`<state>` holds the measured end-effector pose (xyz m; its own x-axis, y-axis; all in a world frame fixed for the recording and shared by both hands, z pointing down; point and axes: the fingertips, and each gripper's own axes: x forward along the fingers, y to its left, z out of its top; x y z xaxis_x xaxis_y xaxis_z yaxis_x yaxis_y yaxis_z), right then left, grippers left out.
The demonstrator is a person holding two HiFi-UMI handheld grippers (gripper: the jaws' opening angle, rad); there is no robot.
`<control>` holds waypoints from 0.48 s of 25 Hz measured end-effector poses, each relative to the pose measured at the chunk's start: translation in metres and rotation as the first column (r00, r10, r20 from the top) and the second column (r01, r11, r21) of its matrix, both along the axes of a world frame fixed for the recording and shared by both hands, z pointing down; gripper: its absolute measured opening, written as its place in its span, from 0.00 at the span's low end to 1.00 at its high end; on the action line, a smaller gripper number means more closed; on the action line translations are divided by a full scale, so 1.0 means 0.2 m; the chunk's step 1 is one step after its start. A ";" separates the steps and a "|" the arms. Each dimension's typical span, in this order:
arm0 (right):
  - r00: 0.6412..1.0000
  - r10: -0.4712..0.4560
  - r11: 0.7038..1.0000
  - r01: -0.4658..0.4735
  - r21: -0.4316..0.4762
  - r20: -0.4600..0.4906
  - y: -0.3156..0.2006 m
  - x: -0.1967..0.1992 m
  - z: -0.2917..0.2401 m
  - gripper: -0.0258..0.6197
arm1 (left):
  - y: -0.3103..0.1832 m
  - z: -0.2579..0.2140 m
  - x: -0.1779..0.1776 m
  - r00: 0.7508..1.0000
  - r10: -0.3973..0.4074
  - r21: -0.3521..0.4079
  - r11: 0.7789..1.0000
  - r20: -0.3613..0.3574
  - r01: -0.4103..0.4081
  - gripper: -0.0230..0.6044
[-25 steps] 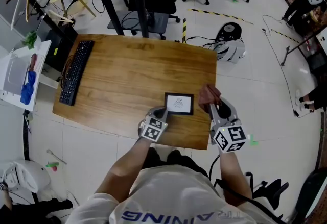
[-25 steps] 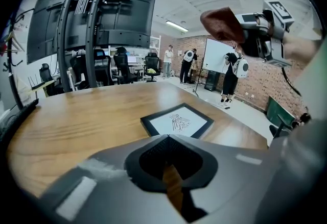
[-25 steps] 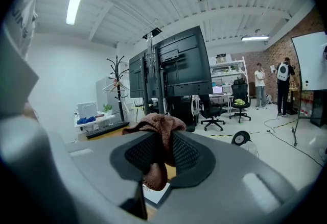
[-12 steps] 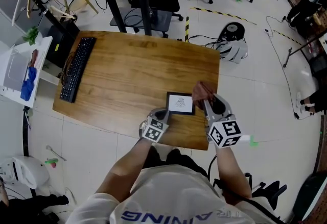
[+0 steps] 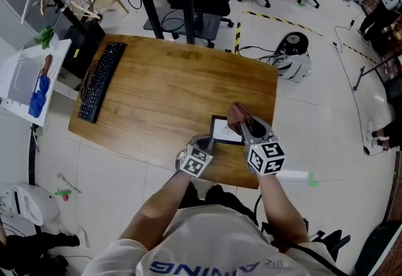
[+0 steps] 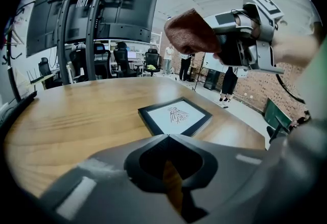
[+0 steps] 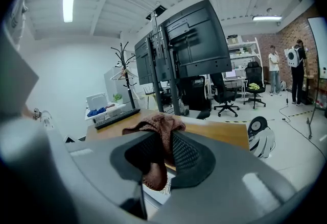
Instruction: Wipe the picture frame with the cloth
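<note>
The right claw [image 5: 246, 125] grips the brown cloth [image 5: 237, 114] above the picture frame [image 5: 223, 132], which lies flat by the table [image 5: 163, 92]'s near right edge. The left claw [image 5: 202, 141], clenched empty, sits just beside it. Unsteadied, the frame could slide off under wiping.

- A broad bare stretch of the table [image 5: 169, 80] is bounded by the keyboard [image 5: 100, 83] at the left edge and the picture frame [image 5: 221, 131] near the front edge.
- The room over the frame's right part is taken up by the cloth [image 5: 237, 113], clamped in the right gripper [image 5: 244, 125].
- The frame's near-left side is blocked by the left gripper [image 5: 202, 141], set just beside it with jaws closed.
</note>
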<state>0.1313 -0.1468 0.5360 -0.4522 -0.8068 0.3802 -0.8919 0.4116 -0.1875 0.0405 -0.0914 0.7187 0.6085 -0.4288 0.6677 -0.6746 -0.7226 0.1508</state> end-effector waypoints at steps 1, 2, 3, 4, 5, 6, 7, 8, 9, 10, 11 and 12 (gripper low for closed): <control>1.000 -0.008 1.000 0.008 -0.011 -0.002 -0.01 -0.02 0.03 0.17 | 0.00 0.00 0.00 1.000 -0.001 -0.001 1.000 -0.001 0.001 0.04; 1.000 -0.016 1.000 0.016 -0.024 -0.004 -0.01 -0.03 0.05 0.17 | 0.00 0.00 0.00 1.000 -0.002 0.000 1.000 -0.003 0.002 0.04; 1.000 -0.023 0.999 0.023 -0.040 -0.006 -0.02 -0.05 0.08 0.17 | 0.00 0.00 0.00 1.000 -0.004 -0.001 1.000 -0.004 0.004 0.04; 1.000 -0.030 0.998 0.030 -0.056 -0.007 -0.02 -0.06 0.12 0.17 | 0.00 0.00 0.00 1.000 -0.006 -0.003 1.000 -0.004 0.005 0.04; 0.999 -0.036 0.997 0.036 -0.073 -0.008 -0.03 -0.08 0.15 0.17 | 0.00 0.00 0.00 1.000 -0.007 -0.005 1.000 -0.005 0.007 0.04; 0.999 -0.042 0.995 0.041 -0.092 -0.008 -0.04 -0.09 0.18 0.17 | 0.00 0.00 0.01 1.000 -0.007 -0.005 1.000 -0.005 0.007 0.04; 0.999 -0.048 0.992 0.047 -0.113 -0.009 -0.04 -0.10 0.22 0.17 | 0.00 0.00 0.01 1.000 -0.007 -0.004 1.000 -0.005 0.007 0.04; 0.998 -0.054 0.989 0.052 -0.137 -0.010 -0.04 -0.12 0.26 0.17 | 0.00 0.00 0.01 1.000 -0.006 -0.004 1.000 -0.003 0.006 0.04; 0.998 -0.061 0.985 0.058 -0.161 -0.013 -0.05 -0.14 0.30 0.17 | 0.00 0.00 0.01 1.000 -0.006 -0.005 1.000 0.000 0.006 0.04; 0.997 -0.069 0.981 0.065 -0.184 -0.016 -0.05 -0.16 0.34 0.17 | 0.00 -0.01 0.01 1.000 -0.007 -0.007 1.000 0.002 0.007 0.04; 0.997 -0.077 0.976 0.072 -0.206 -0.020 -0.05 -0.18 0.38 0.17 | 0.00 -0.01 0.01 1.000 -0.007 -0.007 1.000 0.003 0.007 0.04; 0.996 -0.085 0.971 0.077 -0.225 -0.023 -0.05 -0.20 0.42 0.17 | 0.00 -0.01 0.00 1.000 -0.007 -0.005 1.000 0.002 0.007 0.04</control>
<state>0.0905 -0.1576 0.6193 -0.4970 -0.6607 0.5626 -0.8644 0.4336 -0.2545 0.0414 -0.0909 0.7176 0.6039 -0.4298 0.6712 -0.6803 -0.7168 0.1530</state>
